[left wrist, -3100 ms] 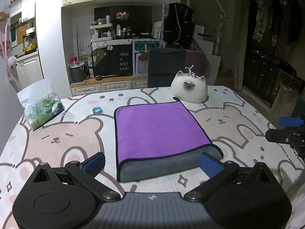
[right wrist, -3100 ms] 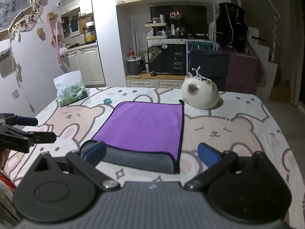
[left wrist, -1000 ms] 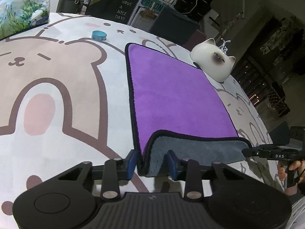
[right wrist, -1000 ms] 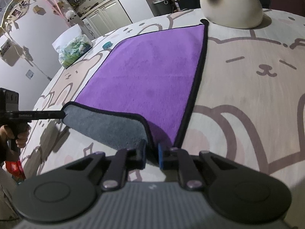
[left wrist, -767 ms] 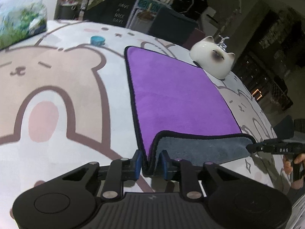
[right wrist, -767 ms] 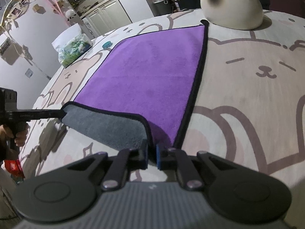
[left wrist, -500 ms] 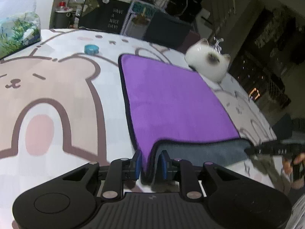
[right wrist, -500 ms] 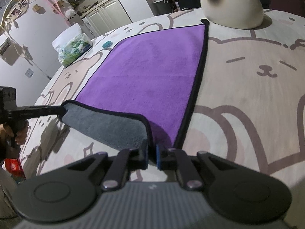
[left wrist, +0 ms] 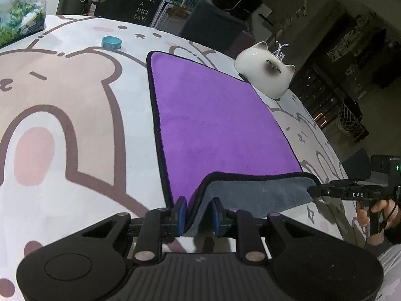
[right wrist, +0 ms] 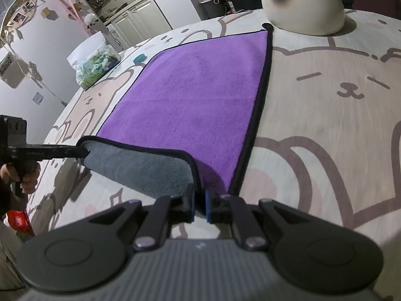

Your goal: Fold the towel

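A purple towel (left wrist: pixel 215 115) with a grey underside and black edging lies flat on the bear-print tablecloth; it also shows in the right wrist view (right wrist: pixel 195 87). Its near edge is lifted and curled over, grey side up. My left gripper (left wrist: pixel 196 213) is shut on the towel's near left corner. My right gripper (right wrist: pixel 199 203) is shut on the near right corner. Each gripper shows in the other's view, the right one (left wrist: pixel 351 193) and the left one (right wrist: pixel 45 151), at the ends of the raised edge.
A white ceramic cat (left wrist: pixel 265 75) stands just past the towel's far right corner. A small blue cap (left wrist: pixel 111 42) lies beyond the far left corner, and a tissue pack (right wrist: pixel 97 65) sits further left. The table's edge (left wrist: pixel 335 150) drops off on the right.
Both grippers went from open and back from the towel to shut on its near corners. The near edge has been lifted a little higher and tauter off the table.
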Demonstrator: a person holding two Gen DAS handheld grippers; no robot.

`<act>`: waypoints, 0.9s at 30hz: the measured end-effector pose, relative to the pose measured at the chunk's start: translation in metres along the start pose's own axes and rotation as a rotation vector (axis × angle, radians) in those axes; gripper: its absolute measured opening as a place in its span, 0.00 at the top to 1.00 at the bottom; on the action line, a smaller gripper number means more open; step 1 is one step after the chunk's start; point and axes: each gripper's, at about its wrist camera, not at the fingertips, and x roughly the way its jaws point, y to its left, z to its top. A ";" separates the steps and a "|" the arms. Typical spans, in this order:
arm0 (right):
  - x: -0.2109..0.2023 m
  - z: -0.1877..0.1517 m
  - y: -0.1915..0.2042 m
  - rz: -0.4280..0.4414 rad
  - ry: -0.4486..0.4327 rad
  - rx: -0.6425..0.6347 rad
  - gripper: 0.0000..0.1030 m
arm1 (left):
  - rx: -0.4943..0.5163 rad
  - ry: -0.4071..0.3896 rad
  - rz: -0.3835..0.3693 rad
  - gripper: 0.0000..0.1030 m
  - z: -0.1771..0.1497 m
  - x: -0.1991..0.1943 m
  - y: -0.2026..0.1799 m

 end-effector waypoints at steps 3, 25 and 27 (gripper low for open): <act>0.000 0.000 0.000 -0.002 0.002 -0.003 0.91 | -0.015 -0.005 -0.014 0.79 -0.002 -0.001 0.003; -0.029 0.047 0.005 0.000 -0.120 0.013 0.95 | 0.070 -0.139 0.059 0.96 0.062 -0.020 -0.023; -0.030 0.059 0.002 0.001 -0.132 0.008 0.95 | 0.084 -0.146 0.063 0.96 0.075 -0.017 -0.024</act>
